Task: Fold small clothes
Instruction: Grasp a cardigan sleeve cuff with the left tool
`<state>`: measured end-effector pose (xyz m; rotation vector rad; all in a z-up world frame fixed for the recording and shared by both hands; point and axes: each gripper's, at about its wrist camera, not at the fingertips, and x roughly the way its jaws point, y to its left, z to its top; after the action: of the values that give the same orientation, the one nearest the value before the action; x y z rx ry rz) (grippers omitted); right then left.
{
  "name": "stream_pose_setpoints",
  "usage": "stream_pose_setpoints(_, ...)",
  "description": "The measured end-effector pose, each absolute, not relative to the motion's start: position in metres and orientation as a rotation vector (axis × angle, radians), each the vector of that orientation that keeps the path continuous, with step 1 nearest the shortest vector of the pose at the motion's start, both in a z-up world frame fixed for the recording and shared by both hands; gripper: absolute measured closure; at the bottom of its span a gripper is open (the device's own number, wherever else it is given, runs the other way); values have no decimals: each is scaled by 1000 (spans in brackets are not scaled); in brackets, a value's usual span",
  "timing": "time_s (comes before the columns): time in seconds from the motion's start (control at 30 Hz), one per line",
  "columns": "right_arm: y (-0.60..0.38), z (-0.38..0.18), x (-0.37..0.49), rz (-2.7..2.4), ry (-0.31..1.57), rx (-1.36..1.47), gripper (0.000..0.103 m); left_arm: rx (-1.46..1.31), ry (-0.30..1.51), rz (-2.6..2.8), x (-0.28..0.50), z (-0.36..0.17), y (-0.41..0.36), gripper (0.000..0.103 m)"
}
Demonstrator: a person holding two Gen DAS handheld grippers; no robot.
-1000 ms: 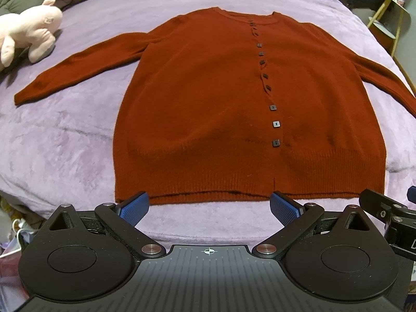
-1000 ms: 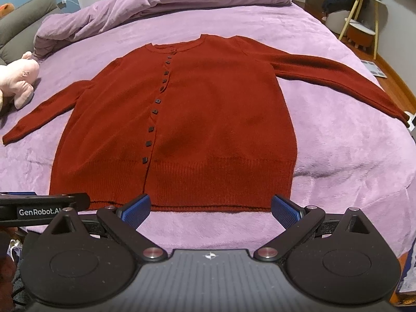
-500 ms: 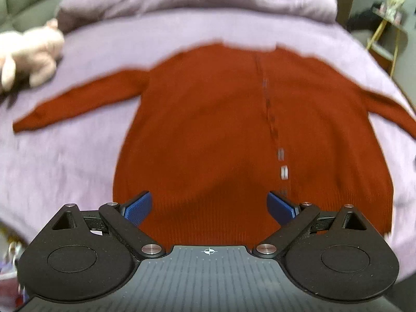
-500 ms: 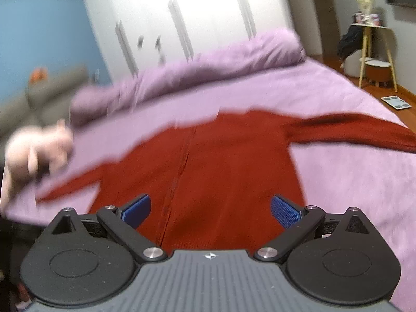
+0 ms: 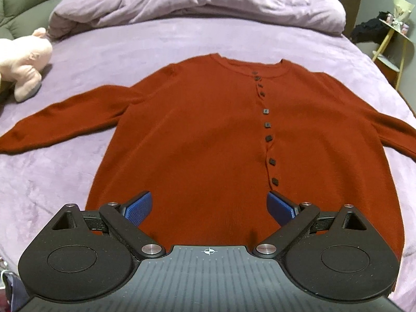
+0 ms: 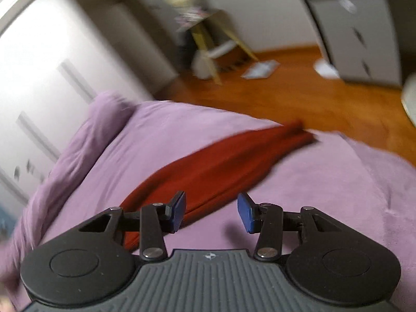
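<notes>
A rust-red buttoned cardigan [image 5: 208, 140] lies flat, front up, on the purple bed [image 5: 161, 41], both sleeves spread out to the sides. My left gripper [image 5: 209, 208] is wide open and empty, low over the cardigan's hem. In the right wrist view only the cardigan's right sleeve [image 6: 228, 156] shows, running out to its cuff near the bed's edge. My right gripper [image 6: 212, 213] is open, narrower than the left, and empty, over the sleeve's near part. The view is blurred.
A pink plush toy [image 5: 23, 59] lies at the bed's left. A bunched purple duvet [image 5: 197, 5] runs along the head. Beyond the bed's right edge are a wooden floor [image 6: 299, 96], a yellow-legged side table [image 6: 208, 39] and a grey drawer unit [image 6: 364, 33].
My left gripper has moved forward over the hem. My right gripper has swung right, from facing the cardigan's body to facing its right sleeve, and its jaws have narrowed.
</notes>
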<state>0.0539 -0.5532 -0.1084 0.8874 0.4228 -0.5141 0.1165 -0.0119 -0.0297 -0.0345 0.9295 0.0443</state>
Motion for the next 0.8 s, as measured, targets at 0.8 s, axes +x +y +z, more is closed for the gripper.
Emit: stream_pose_setpoints(0.8,-309,-59,177,369,536,614,90,-386,954,-361,198,-29,-10,29)
